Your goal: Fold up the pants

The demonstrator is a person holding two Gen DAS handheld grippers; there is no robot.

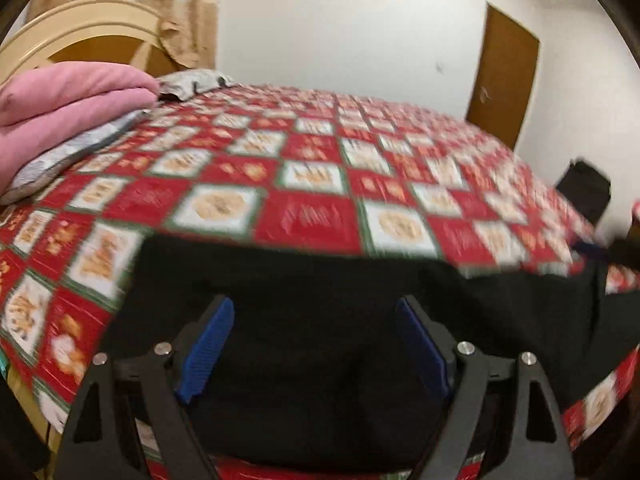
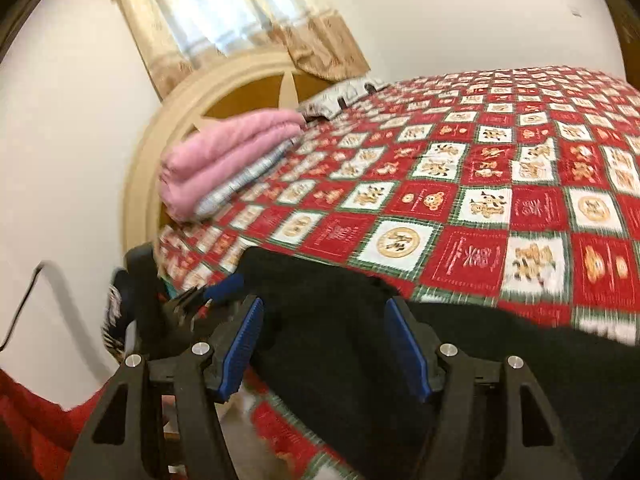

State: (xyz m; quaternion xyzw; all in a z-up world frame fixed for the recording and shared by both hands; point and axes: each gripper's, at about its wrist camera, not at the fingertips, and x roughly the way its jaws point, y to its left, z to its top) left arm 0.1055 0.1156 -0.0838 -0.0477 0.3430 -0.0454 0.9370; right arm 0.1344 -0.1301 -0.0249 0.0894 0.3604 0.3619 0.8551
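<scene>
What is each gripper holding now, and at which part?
Nothing is held. The left gripper and the right gripper are both open over the black pants on the bed; no cloth is pinched between the fingers.

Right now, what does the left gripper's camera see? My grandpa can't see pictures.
The open left gripper hovers over black pants lying on a red-and-white checkered bedspread. A folded pink blanket sits far left, with a brown door behind.
</scene>
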